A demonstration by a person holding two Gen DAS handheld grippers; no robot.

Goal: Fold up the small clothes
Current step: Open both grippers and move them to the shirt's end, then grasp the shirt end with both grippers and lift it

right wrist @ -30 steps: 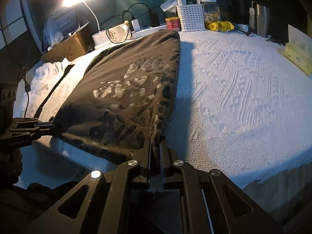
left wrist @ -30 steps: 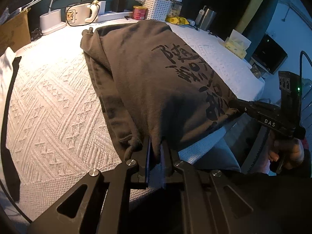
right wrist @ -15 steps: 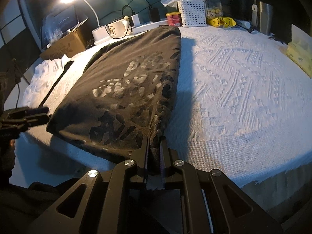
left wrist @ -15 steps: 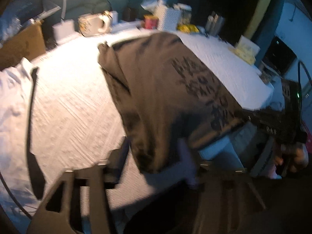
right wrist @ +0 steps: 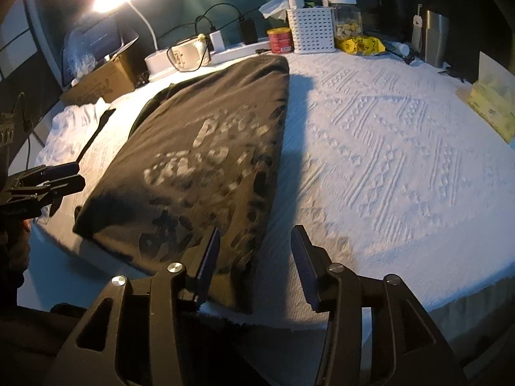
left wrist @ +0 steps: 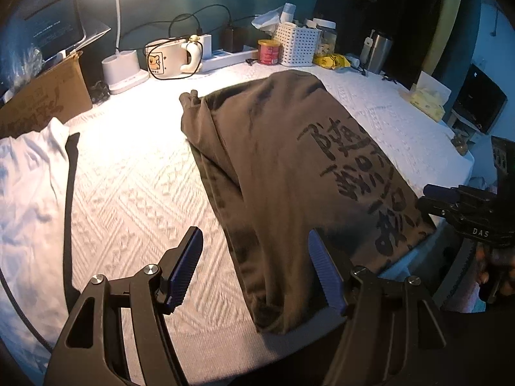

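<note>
A dark brown shirt [left wrist: 283, 173] with black printed characters lies folded lengthwise on the white textured tablecloth [left wrist: 135, 186]; it also shows in the right wrist view [right wrist: 206, 167]. My left gripper [left wrist: 254, 251] is open and empty, its jaws straddling the shirt's near left corner just above it. My right gripper [right wrist: 256, 244] is open and empty over the shirt's near right edge. The right gripper also appears at the right of the left wrist view [left wrist: 428, 196], and the left gripper at the left of the right wrist view [right wrist: 77, 177].
A white garment [left wrist: 29, 186] with a black strap [left wrist: 69, 199] lies at the left. Along the back stand a cardboard box [left wrist: 42, 103], lamp base [left wrist: 124, 70], mug [left wrist: 164, 59], red can [left wrist: 268, 51], white basket [left wrist: 297, 43] and steel cup [left wrist: 378, 51]. A tissue pack [right wrist: 492, 103] sits right.
Both grippers have opened and let go of the shirt's near edge. The shirt now lies flat on the cloth. Both grippers have pulled back slightly.
</note>
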